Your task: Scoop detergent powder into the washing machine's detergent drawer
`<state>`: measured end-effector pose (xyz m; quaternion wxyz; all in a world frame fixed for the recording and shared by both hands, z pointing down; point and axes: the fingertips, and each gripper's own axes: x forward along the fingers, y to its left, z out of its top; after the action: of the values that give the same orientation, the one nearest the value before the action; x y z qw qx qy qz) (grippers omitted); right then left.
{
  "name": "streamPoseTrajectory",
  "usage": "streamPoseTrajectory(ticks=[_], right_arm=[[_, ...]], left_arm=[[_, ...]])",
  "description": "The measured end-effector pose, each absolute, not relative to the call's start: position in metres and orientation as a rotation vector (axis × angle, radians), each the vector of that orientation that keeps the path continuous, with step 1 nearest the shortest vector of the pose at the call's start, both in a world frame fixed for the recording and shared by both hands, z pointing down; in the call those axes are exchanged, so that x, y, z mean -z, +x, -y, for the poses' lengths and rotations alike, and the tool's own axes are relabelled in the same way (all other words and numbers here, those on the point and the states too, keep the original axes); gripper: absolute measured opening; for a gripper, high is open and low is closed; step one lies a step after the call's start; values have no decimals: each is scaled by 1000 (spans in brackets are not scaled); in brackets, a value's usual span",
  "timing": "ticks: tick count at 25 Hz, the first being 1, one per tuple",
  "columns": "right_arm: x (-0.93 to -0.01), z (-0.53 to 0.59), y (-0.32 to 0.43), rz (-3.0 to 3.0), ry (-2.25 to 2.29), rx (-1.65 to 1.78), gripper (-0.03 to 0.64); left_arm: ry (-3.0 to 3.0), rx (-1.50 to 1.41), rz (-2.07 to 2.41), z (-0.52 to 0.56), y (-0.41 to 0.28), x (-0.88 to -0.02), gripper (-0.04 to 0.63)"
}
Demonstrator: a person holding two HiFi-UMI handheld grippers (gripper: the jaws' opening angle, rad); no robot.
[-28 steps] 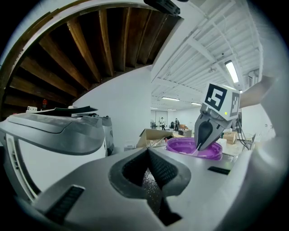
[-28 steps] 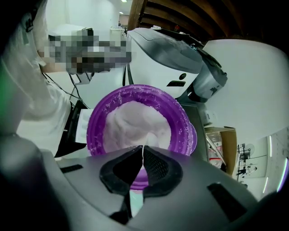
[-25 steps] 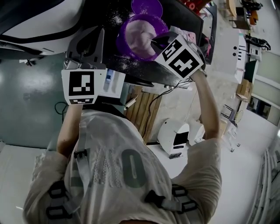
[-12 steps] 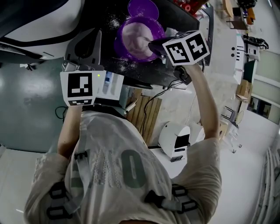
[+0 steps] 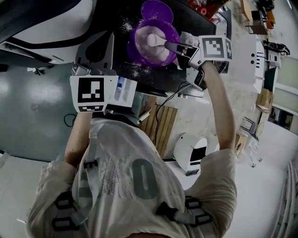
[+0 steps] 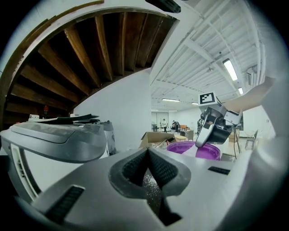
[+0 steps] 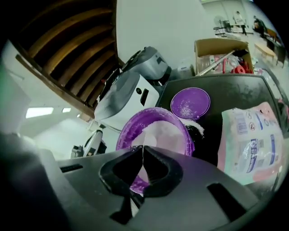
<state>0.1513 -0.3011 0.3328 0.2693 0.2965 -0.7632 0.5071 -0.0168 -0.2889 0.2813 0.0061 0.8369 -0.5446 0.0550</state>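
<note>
A purple tub (image 5: pixel 139 49) of white detergent powder stands open on the black top, with its purple lid (image 5: pixel 157 10) lying behind it. My right gripper (image 5: pixel 182 48) is at the tub's right rim, shut on the handle of a white scoop (image 5: pixel 152 39) whose head sits over the powder. In the right gripper view the tub (image 7: pixel 180 128) fills the middle, and the thin scoop handle (image 7: pixel 142 151) is pinched between the jaws. My left gripper (image 5: pixel 101 41) stays left of the tub, shut and empty. From the left gripper view, the tub (image 6: pixel 180 147) and my right gripper (image 6: pixel 212 128) are ahead.
Spilled powder (image 5: pixel 135 69) speckles the black top around the tub. A detergent bag (image 7: pixel 253 140) lies right of the tub. A white appliance body (image 5: pixel 46 28) is at the upper left. A cardboard box (image 7: pixel 221 49) stands behind the top. Below are wooden slats (image 5: pixel 156 121).
My right gripper has swung back to the right off the tub, turning its marker cube. The scoop head now shows over the powder. The left gripper has barely moved.
</note>
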Motion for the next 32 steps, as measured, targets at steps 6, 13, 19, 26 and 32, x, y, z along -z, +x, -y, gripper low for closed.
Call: streamPoseTrajectory(ticks=[6, 13, 19, 26, 32], right_arm=[[-322, 303, 147, 2169, 874, -1550, 11], [-308, 292, 158, 2315, 1111, -1797, 11], [-300, 264, 161, 2428, 1301, -2021, 11], [-290, 215, 156, 2604, 1447, -2249, 11], [-288, 172, 147, 2771, 1633, -2136, 11]], left_arm=[[2663, -179, 1706, 285, -14, -270, 20], [2720, -148, 1672, 265, -5, -268, 20], [2780, -116, 1628, 240, 1, -266, 20], [2813, -87, 1601, 206, -6, -270, 20], [2826, -81, 1593, 179, -14, -273, 20]])
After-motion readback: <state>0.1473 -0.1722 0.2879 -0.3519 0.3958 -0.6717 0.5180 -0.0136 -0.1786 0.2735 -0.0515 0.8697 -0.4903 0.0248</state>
